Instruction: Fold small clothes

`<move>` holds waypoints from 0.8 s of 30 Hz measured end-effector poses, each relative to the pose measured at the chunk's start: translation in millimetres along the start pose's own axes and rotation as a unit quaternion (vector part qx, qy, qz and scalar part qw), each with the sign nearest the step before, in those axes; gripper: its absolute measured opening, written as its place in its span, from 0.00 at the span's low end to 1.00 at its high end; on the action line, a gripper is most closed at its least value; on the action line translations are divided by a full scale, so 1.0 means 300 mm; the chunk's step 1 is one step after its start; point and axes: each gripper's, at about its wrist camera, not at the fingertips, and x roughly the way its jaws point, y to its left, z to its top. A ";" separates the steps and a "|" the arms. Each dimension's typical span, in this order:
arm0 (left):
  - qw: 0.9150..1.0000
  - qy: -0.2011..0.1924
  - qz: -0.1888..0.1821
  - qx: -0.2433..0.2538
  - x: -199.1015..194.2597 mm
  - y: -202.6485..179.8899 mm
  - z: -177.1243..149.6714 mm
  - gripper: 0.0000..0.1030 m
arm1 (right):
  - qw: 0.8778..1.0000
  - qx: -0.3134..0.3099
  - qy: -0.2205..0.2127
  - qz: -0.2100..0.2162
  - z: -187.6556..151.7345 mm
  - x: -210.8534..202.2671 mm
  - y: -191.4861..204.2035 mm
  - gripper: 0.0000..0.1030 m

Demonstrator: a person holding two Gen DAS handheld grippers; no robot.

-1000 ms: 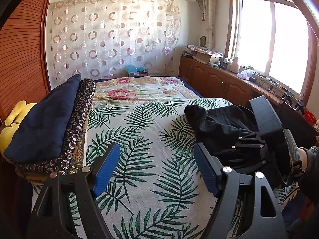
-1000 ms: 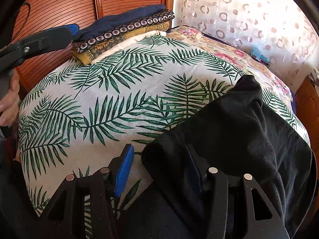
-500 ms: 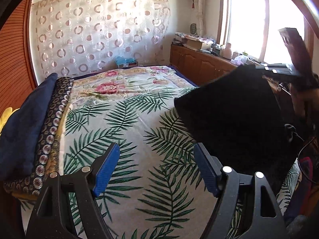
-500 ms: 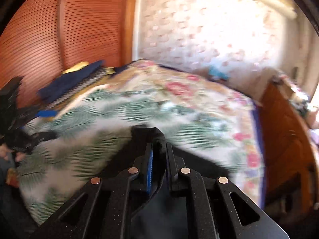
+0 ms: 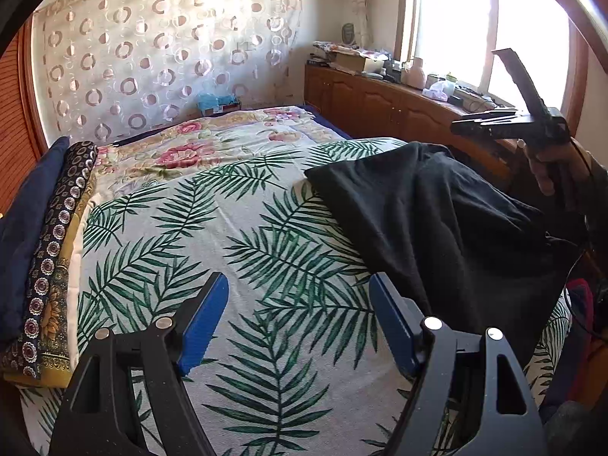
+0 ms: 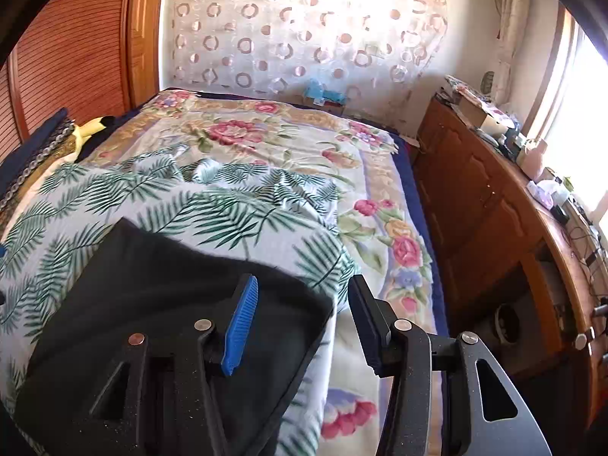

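Observation:
A black garment (image 5: 437, 212) lies spread on the right side of the palm-leaf bedsheet (image 5: 243, 235), its near part hanging over the bed's edge. My left gripper (image 5: 298, 323) hovers open over bare sheet, just left of the garment, with nothing between its blue pads. My right gripper (image 6: 300, 315) is above the garment's (image 6: 152, 288) far right corner. Its jaws are opening and the pads do not press on the cloth, which lies beneath them. In the left wrist view a hand holds the right gripper (image 5: 461, 126) up above the garment's right edge.
A stack of folded clothes (image 5: 38, 228), navy on top and patterned below, sits at the bed's left edge by a wooden wardrobe (image 6: 76, 57). A floral blanket (image 6: 266, 140) covers the far bed. Wooden cabinets (image 6: 486, 205) with clutter run along the right under the window.
The right gripper shut on the black garment, lifted and swung it up, then let go and drew back. The garment now lies flatter on the bed. The left gripper shifted slightly lower.

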 end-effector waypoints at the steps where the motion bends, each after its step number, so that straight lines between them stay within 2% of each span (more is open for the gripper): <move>1: 1.000 0.000 -0.003 0.001 0.000 -0.007 0.002 0.75 | 1.000 -0.002 -0.003 0.010 -0.021 -0.023 0.009 0.50; 5: 1.000 0.000 -0.015 0.009 0.002 -0.051 0.002 0.75 | 0.999 -0.007 -0.005 0.032 -0.118 -0.148 -0.035 0.50; 7: 1.000 0.001 -0.020 0.016 0.002 -0.079 0.000 0.75 | 0.999 -0.002 -0.005 0.042 -0.161 -0.168 -0.042 0.50; 16: 0.998 0.011 -0.052 0.041 -0.004 -0.193 -0.027 0.75 | 0.998 0.024 0.013 0.056 -0.393 -0.344 -0.028 0.50; 21: 0.997 0.008 -0.063 0.040 -0.031 -0.234 -0.042 0.77 | 0.998 0.026 0.017 0.054 -0.440 -0.401 -0.039 0.49; 24: 0.997 0.007 -0.063 0.042 -0.044 -0.252 -0.051 0.77 | 0.998 0.033 0.020 0.056 -0.465 -0.415 -0.044 0.42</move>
